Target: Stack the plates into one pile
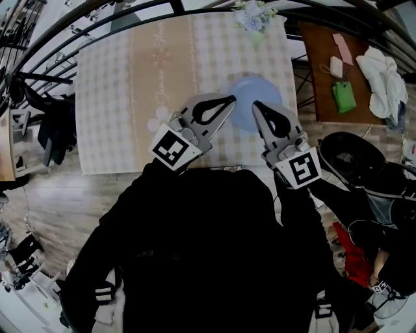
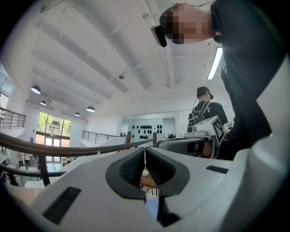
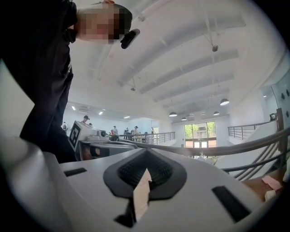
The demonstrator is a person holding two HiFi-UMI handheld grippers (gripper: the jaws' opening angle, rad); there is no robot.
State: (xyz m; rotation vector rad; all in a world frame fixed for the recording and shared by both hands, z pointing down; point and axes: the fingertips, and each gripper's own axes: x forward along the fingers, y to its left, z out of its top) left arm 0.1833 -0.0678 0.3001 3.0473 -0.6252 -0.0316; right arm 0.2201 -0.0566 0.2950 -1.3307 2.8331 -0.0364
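Note:
A pale blue plate pile (image 1: 259,89) lies on the checked tablecloth (image 1: 130,97), near the table's front edge right of the middle. Whether it is one plate or more I cannot tell. Both grippers are held up over the table's front edge and point level. The left gripper (image 1: 232,99) is shut and empty, its tip over the plate's left rim. The right gripper (image 1: 255,104) is shut and empty too, its tip over the plate's middle. In the left gripper view the left gripper (image 2: 145,152) has its pads meeting. In the right gripper view the right gripper (image 3: 146,153) looks the same.
A vase of flowers (image 1: 255,14) stands at the table's far edge. To the right is a brown side table (image 1: 325,45) with a green item (image 1: 344,96) and a white cloth (image 1: 383,75). A black chair (image 1: 354,156) is at the right. A dark railing (image 1: 97,13) curves behind.

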